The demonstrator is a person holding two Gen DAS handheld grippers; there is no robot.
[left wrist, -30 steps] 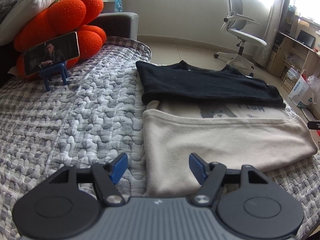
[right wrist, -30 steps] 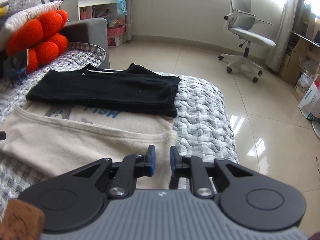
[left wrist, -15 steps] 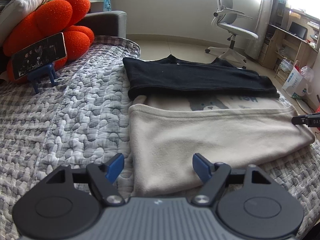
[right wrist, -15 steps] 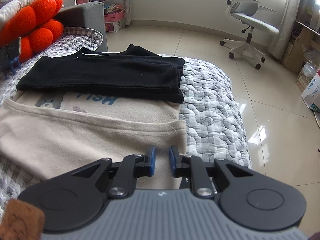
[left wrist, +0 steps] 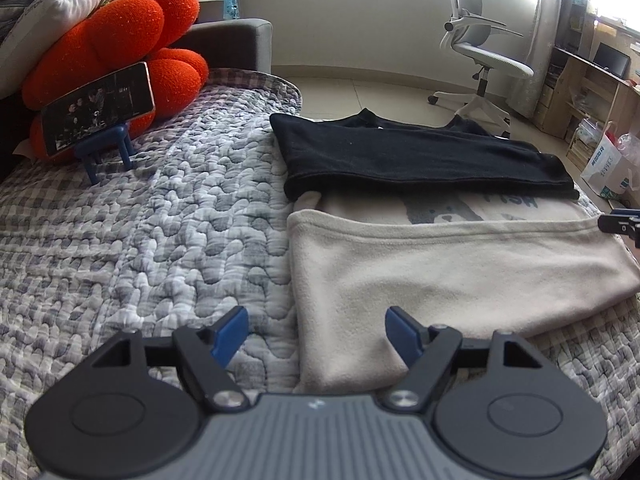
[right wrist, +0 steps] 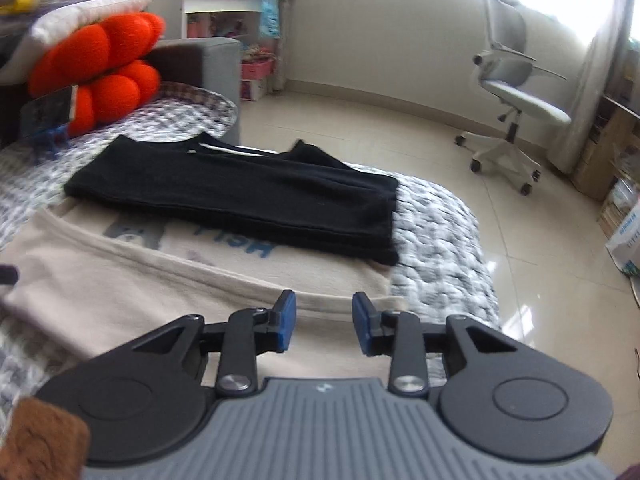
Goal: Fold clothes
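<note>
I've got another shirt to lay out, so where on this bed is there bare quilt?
Free: the broad stretch of quilt between the phone stand and the left edges of the black garment and beige shirt. A narrower strip lies beyond their right ends. The middle is crowded by both garments.

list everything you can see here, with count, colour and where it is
beige garment: 1, beige with grey-blue print, folded on the quilt, nearest the grippers
black garment: 1, black, folded, overlapping the beige one's far edge
quilt: 1, grey-white check, covering the bed
cushion: 1, orange, lobed, bed's far left
phone: 1, dark screen, on a blue stand by the cushion
office chair: 1, white-grey, on the floor
left gripper: 1, black with blue pads, open at the beige garment's left end
right gripper: 1, same, jaws just been opening, nothing between them, above the right end
</note>
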